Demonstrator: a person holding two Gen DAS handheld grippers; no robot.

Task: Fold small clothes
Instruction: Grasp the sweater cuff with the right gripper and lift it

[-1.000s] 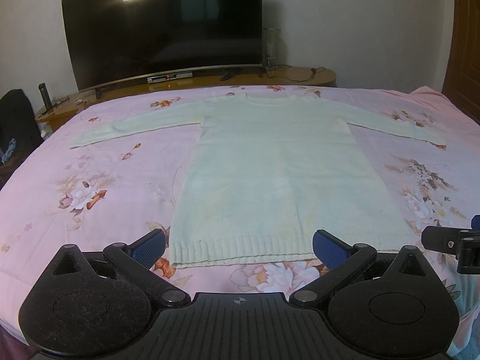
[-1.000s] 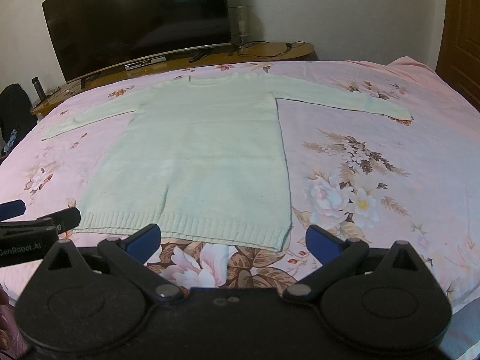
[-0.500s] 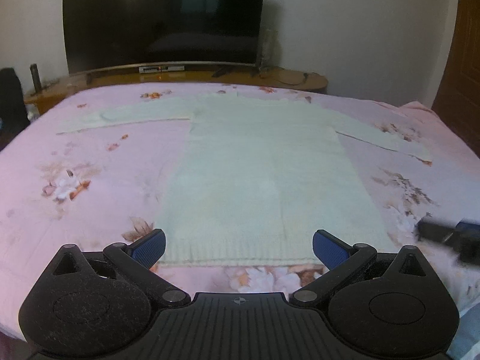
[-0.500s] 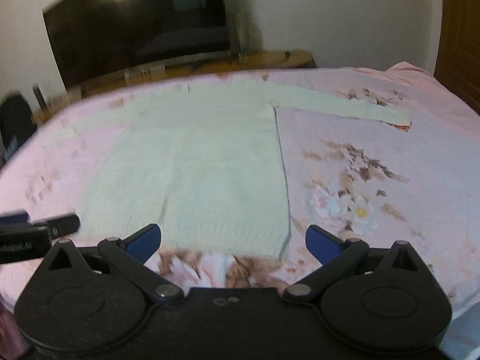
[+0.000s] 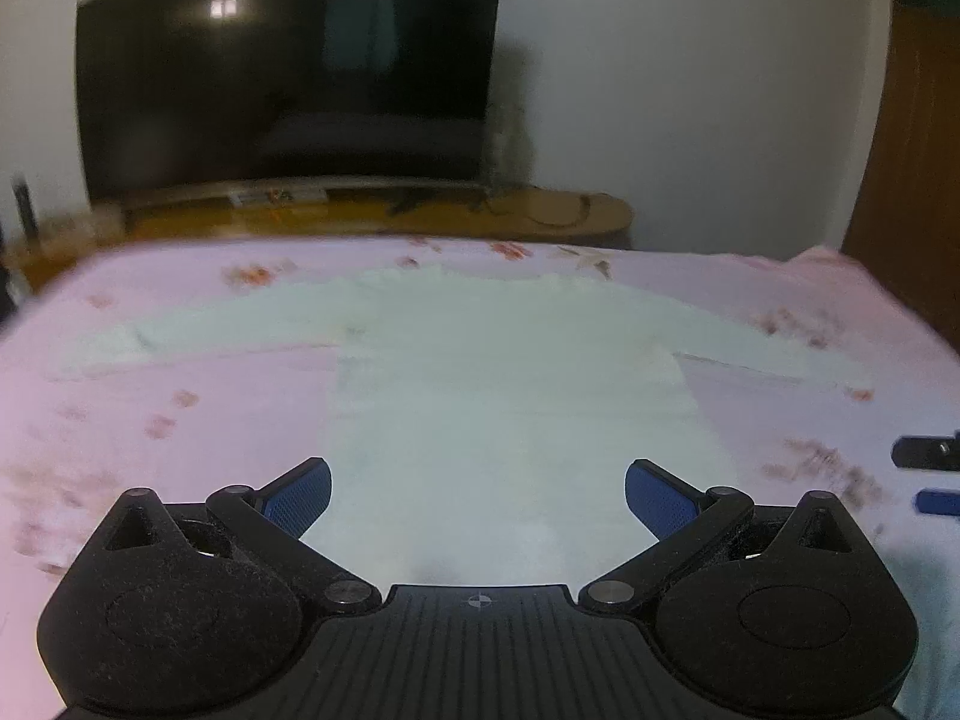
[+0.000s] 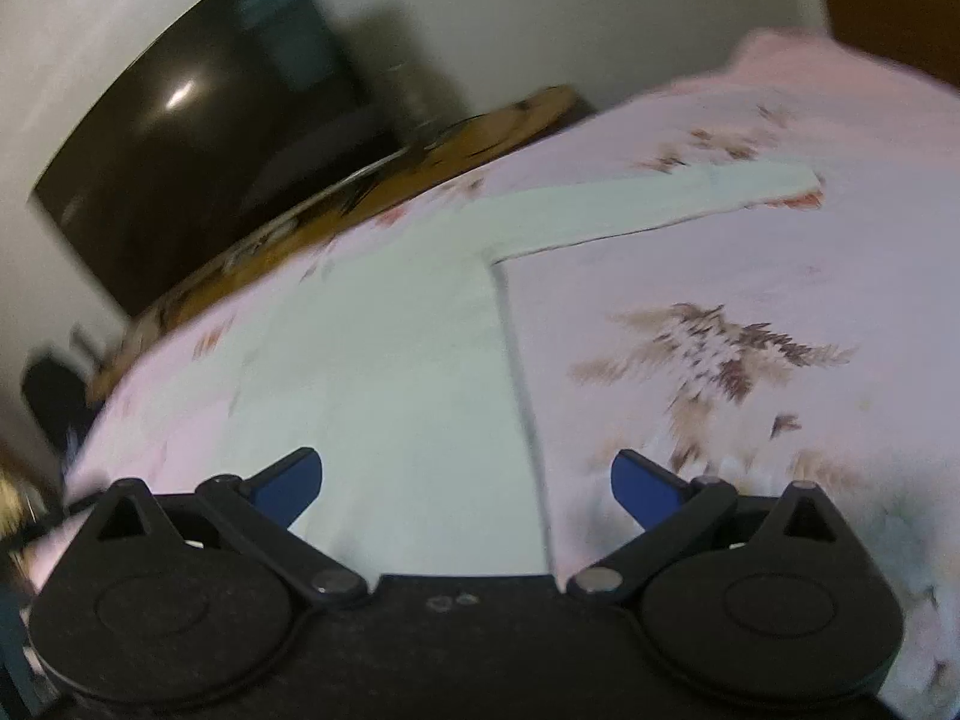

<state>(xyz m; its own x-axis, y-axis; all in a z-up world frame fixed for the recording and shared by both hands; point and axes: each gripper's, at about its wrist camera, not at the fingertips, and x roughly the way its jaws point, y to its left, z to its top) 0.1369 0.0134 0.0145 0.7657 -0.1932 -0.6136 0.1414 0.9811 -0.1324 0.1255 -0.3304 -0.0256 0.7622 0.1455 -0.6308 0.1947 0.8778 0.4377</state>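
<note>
Change: we are seeing both grippers farther forward over the sweater than a second ago; its ribbed hem, then in front of the fingers, is now hiding below both cameras, and the right view is now tilting and blurring.

Sweater: the pale long-sleeved sweater (image 5: 516,420) is lying flat and face-up in the middle of the bed, both sleeves stretching straight out to the sides.

Sweater, right view: we are looking along its right side edge (image 6: 384,372), with one sleeve reaching away toward the far right.

Left gripper: the left gripper (image 5: 478,495) is hovering over the lower body of the sweater, jaws spread wide and gripping nothing.

Right gripper: the right gripper (image 6: 466,483) is hanging over the sweater's right edge, jaws spread wide and gripping nothing; one blue pad is over knit, the other over bedspread.

Bedspread: the pink floral bedspread (image 5: 180,420) is lying under the sweater on all sides.

Beyond the bed: a dark television (image 5: 288,78) is standing on a low wooden cabinet (image 5: 558,219) against the white wall.
</note>
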